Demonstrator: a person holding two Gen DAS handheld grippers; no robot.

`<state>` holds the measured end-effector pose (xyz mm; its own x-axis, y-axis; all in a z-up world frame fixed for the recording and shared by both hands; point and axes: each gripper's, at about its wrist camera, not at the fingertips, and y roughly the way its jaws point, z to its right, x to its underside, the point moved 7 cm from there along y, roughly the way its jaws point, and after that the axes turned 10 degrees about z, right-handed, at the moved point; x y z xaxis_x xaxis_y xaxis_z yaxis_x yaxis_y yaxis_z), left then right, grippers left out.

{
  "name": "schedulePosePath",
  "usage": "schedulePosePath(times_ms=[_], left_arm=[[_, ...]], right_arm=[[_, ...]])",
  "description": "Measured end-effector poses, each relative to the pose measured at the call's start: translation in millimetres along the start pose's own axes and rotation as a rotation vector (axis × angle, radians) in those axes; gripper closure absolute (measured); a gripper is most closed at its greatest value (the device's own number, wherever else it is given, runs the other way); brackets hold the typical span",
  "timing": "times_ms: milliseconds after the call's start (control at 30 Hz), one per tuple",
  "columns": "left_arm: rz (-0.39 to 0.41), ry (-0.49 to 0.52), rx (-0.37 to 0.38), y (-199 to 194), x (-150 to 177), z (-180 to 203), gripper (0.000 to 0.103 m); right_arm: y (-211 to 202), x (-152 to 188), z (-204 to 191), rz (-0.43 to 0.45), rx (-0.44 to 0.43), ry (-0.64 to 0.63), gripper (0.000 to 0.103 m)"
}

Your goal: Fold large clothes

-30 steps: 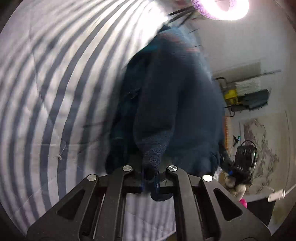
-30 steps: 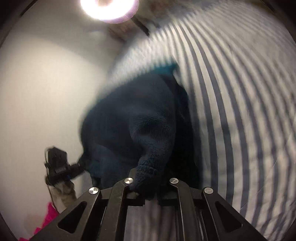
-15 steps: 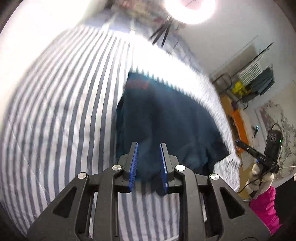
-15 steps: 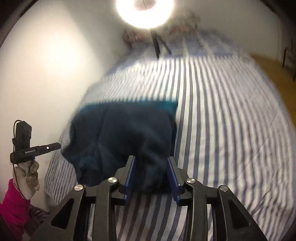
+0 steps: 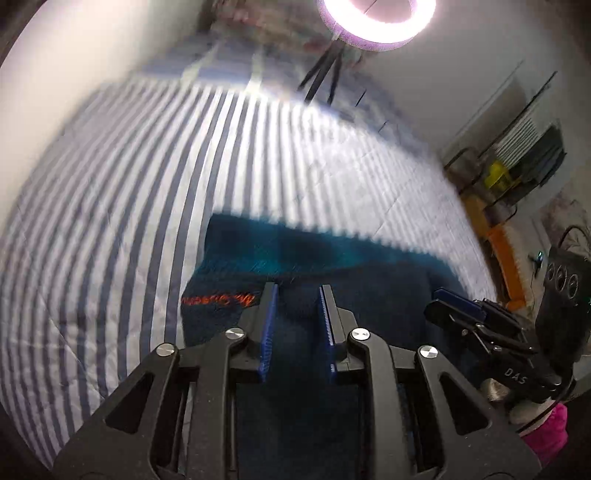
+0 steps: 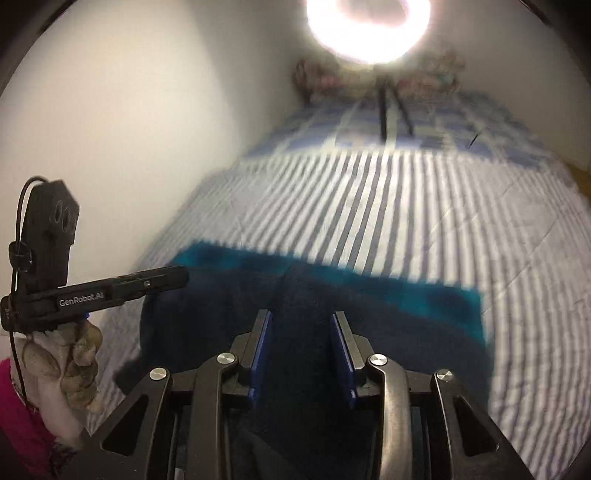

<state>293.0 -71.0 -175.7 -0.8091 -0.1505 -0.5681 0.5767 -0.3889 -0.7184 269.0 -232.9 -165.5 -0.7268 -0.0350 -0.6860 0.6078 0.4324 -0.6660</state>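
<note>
The dark blue fleece garment (image 5: 369, 295) lies on the striped bed cover (image 5: 129, 221), on the near part of the bed well short of the ring light (image 5: 376, 18) at its far end. Its teal lining (image 6: 332, 273) shows as a band along the edge nearest that light.

The left tool (image 5: 297, 314) is open, its blue pads apart with fleece visible beyond them but not pressed. The right tool (image 6: 301, 339) is likewise open; a raised ridge of fleece sits in line with its gap, and I cannot tell whether the cloth is actually between the pads or only beyond them.

The risk I see: that ridge is thick and springy, so the fold may slump or spread out again. If the right tool pulls away while fleece brushes a pad, it could drag the layer askew. The exposed teal band suggests the edges are not lined up, so a further fold could come out crooked.

A second ago both tools were clamped on fleece cuffs with the garment hanging. Their jaws have just been opening, the right easing in slightly afterwards, and the garment now rests on the bed.
</note>
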Motion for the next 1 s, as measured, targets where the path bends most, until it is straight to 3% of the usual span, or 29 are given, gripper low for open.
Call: schedulePosePath(times_ms=[100, 233, 333, 433, 567, 700, 800, 900, 1000], left_arm=[[-0.081, -0.017, 0.017, 17.7, 28.7, -22.9, 0.085], [-0.055, 0.014, 0.026, 7.9, 22.8, -20.4, 0.085], [0.005, 0.047, 0.011, -17.4, 13.9, -7.3, 0.085], [0.035, 0.113, 0.102, -41.5, 22.6, 22.0, 0.085], [-0.042, 0.199, 0.192, -41.0, 59.1, 56.4, 0.085], [-0.16, 0.157, 0.173, -11.1, 99.7, 36.3, 0.085], [-0.134, 0.228, 0.177, -9.6, 110.3, 33.8, 0.083], [-0.139, 0.247, 0.166, -22.0, 106.6, 37.5, 0.083], [-0.121, 0.234, 0.198, -37.4, 97.9, 38.1, 0.083]], right_arm=[[23.3, 33.3, 3.8, -0.074, -0.008, -0.042, 0.069], [25.4, 35.5, 7.0, -0.098, -0.022, -0.03, 0.069], [-4.5, 20.6, 7.4, -0.062, -0.041, 0.008, 0.071], [-32.2, 25.5, 4.7, -0.04, -0.073, -0.011, 0.068], [-47.4, 59.7, -3.5, -0.09, -0.146, -0.018, 0.069], [-40.2, 101.6, -1.5, -0.161, -0.148, -0.039, 0.071], [-36.7, 113.9, 2.0, -0.185, -0.162, -0.015, 0.072], [-47.7, 109.5, -4.2, -0.193, -0.149, -0.091, 0.072], [-73.8, 89.2, 2.6, -0.109, -0.186, -0.031, 0.072]])
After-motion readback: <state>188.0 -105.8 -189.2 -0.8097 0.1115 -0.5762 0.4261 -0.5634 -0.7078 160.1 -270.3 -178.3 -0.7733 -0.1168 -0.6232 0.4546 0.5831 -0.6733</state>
